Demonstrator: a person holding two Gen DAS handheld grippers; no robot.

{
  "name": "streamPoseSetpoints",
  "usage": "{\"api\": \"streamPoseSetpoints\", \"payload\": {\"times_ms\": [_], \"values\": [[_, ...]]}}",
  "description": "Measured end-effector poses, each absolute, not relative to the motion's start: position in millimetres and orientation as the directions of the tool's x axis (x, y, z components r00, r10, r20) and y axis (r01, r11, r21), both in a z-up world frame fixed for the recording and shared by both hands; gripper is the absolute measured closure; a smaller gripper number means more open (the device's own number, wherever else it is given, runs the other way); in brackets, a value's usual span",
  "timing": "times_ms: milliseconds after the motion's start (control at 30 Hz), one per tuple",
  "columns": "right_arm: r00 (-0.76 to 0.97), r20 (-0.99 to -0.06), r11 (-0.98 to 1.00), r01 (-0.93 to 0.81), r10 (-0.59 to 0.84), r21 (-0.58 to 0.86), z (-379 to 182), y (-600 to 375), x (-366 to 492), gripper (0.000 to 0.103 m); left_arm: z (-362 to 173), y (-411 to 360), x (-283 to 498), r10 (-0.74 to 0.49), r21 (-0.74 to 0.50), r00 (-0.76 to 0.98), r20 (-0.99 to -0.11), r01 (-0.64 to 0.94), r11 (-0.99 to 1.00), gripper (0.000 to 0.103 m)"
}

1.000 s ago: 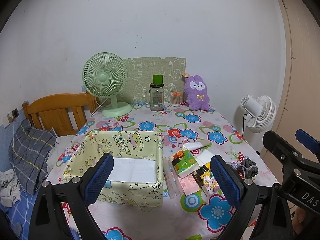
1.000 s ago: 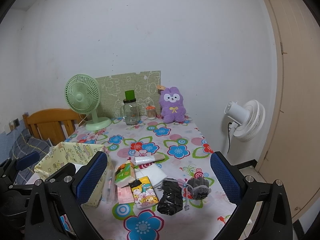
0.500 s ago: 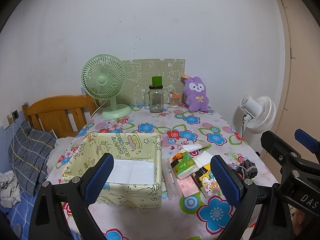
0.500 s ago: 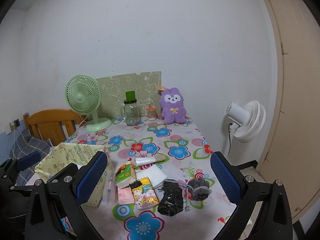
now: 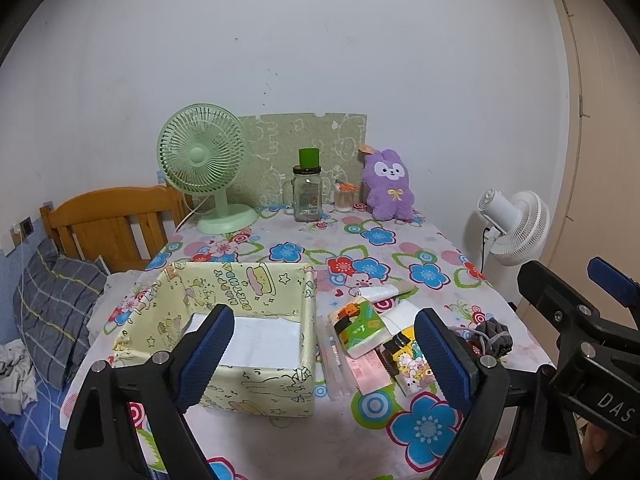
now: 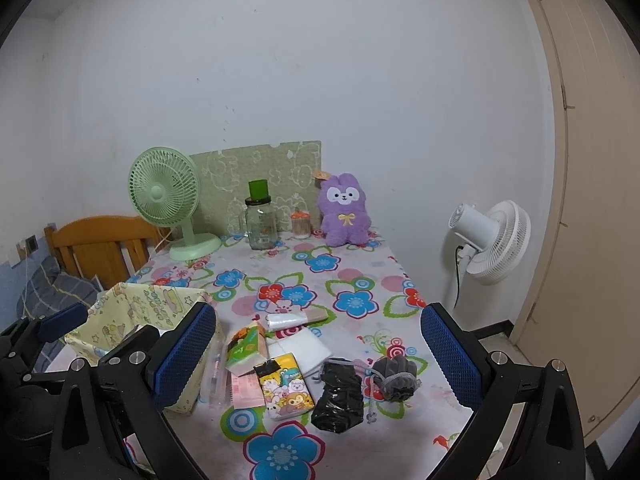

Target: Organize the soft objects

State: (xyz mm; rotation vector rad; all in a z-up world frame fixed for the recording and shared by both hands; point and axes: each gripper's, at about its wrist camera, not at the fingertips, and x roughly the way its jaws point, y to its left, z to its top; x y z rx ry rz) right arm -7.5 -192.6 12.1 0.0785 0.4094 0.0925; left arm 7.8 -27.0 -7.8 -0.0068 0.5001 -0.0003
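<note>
White plaster walls closed the room behind a surface [image 5: 404, 456] covered by a cloth printed with blue, red and pink flowers. The left gripper [image 5: 322, 354] hung above its near edge with fingers [image 5: 208, 354] spread wide and drawing inward, nothing between them; the right gripper [image 6: 318, 354] hung beside it, its fingers [image 6: 452, 354] spread wide and empty too.

Just beyond the left gripper stood a pale yellow fabric box [image 5: 256, 392], open at the top, white paper lying on its floor. Touching its right side lay the soft things in a loose heap: a green tissue pack [image 6: 246, 346], a cartoon-printed tissue pack [image 6: 286, 392], a pink packet [image 6: 246, 390], a white folded pad [image 6: 304, 350], a crumpled black bag [image 6: 338, 398] and a grey drawstring pouch [image 6: 396, 374].

Farther back, along the wall, a green desk fan [image 5: 204, 168], a glass jar with a green lid [image 5: 307, 188], a small cotton-swab holder [image 5: 346, 198] and a purple plush toy [image 5: 390, 186] stood in a row before a green patterned board [image 5: 280, 140]. A wooden headboard [image 5: 108, 224] and a checked pillow [image 5: 56, 312] lay off to the left; a white standing fan [image 6: 492, 242] and a beige door [image 6: 592, 200] stood at the right.
</note>
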Motion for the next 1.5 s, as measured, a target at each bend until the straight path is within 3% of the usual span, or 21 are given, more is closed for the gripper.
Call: {"api": "streamPoseSetpoints", "payload": {"times_ms": [567,1500], "values": [[0.898,-0.427,0.993,-0.072,0.108,0.098,-10.6,-209.4,12.1,0.002,-36.6,-60.6,27.5,-0.061,-0.010,0.846,-0.530,0.066,0.998,0.016],[0.805,-0.582,0.990,-0.040,0.112,0.135,-83.2,-243.1,67.9,0.014,-103.1,-115.0,84.5,-0.097,-0.027,0.705,-0.702,0.110,0.994,0.027]]}}
